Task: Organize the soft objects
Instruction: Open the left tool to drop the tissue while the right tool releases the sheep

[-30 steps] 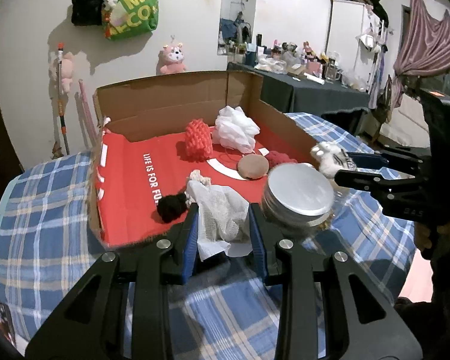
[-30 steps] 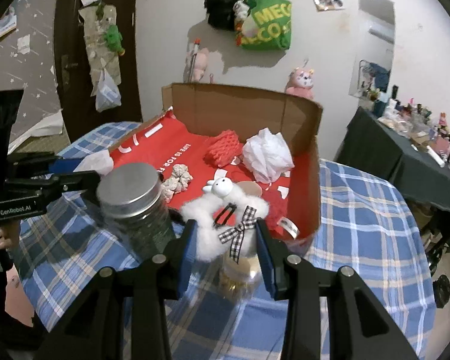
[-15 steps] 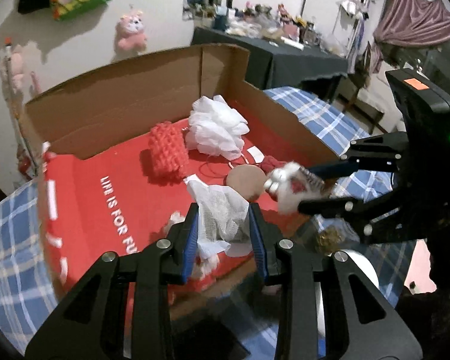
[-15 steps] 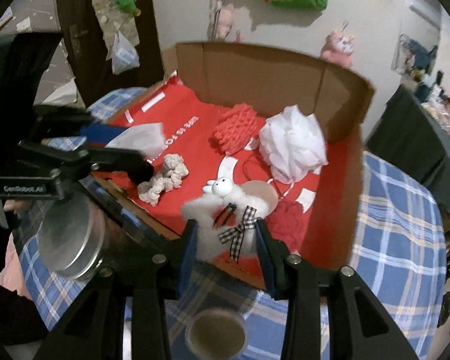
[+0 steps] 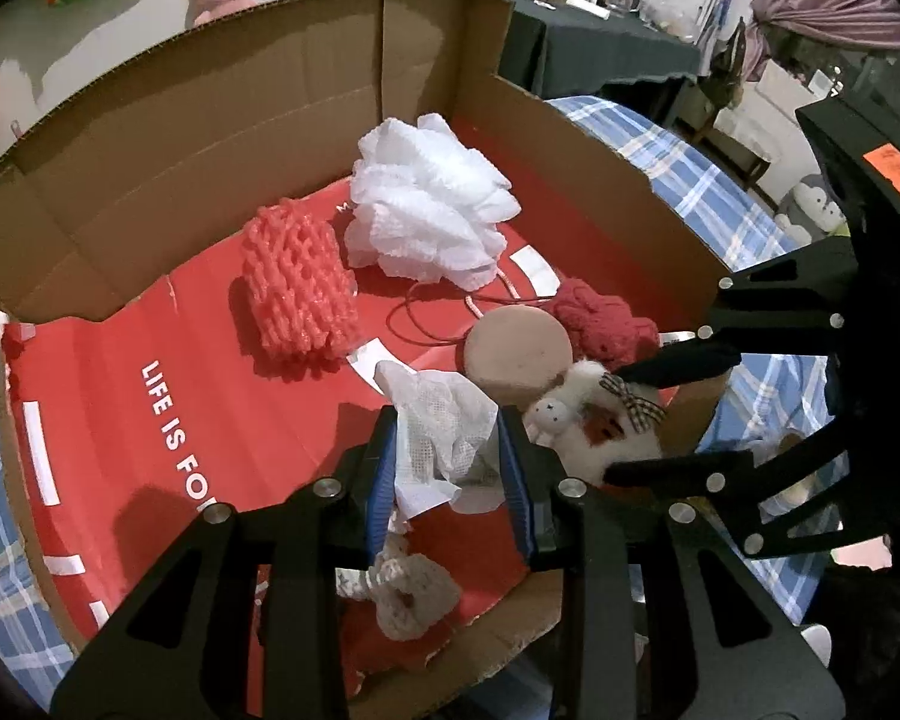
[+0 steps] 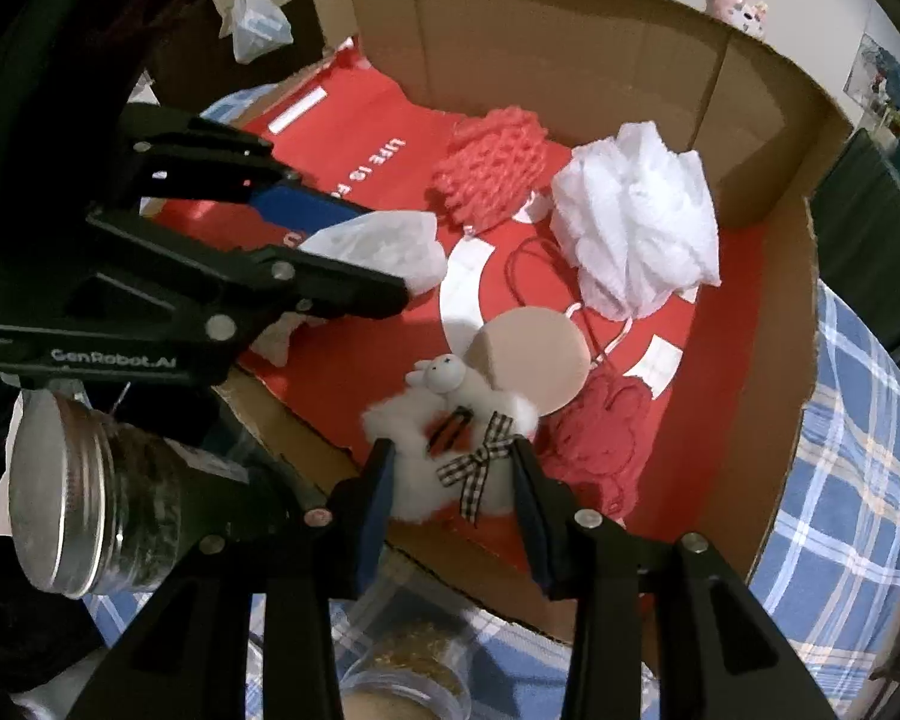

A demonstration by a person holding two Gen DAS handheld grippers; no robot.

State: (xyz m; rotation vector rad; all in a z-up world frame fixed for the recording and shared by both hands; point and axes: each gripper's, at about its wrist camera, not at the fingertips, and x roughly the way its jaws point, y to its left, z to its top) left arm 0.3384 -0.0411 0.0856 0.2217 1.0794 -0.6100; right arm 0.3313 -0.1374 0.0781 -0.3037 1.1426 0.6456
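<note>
Over the near edge of the cardboard box (image 5: 168,120), I am holding both grippers at once. My left gripper (image 5: 450,468) is pinching a crumpled white mesh cloth (image 5: 444,432) between its blue pads, and the cloth is hanging above the box's red floor, near the front. My right gripper (image 6: 453,480) is squeezing a fluffy white sheep toy (image 6: 450,438) with a checked ribbon bow, its head pointing toward the far side; the toy is sitting just over the near wall, right beside a tan round sponge (image 6: 534,360) that is leaning up on edge.

Farther in, a coral knitted net (image 5: 297,288) is lying left of a white bath pouf (image 5: 432,210), and the two are nearly touching. A thin red cord is trailing from the pouf toward the sponge. A dark red knitted piece (image 6: 600,444) is resting against the sponge on its right, close to the right wall. Below my left gripper, a cream scrunchie (image 5: 411,591) is lying on the floor by the near edge.

Outside the box, on the blue checked cloth (image 6: 840,480), a glass jar with a metal lid (image 6: 66,480) is standing to the near left, and an open jar (image 6: 408,684) is showing under my right gripper.
</note>
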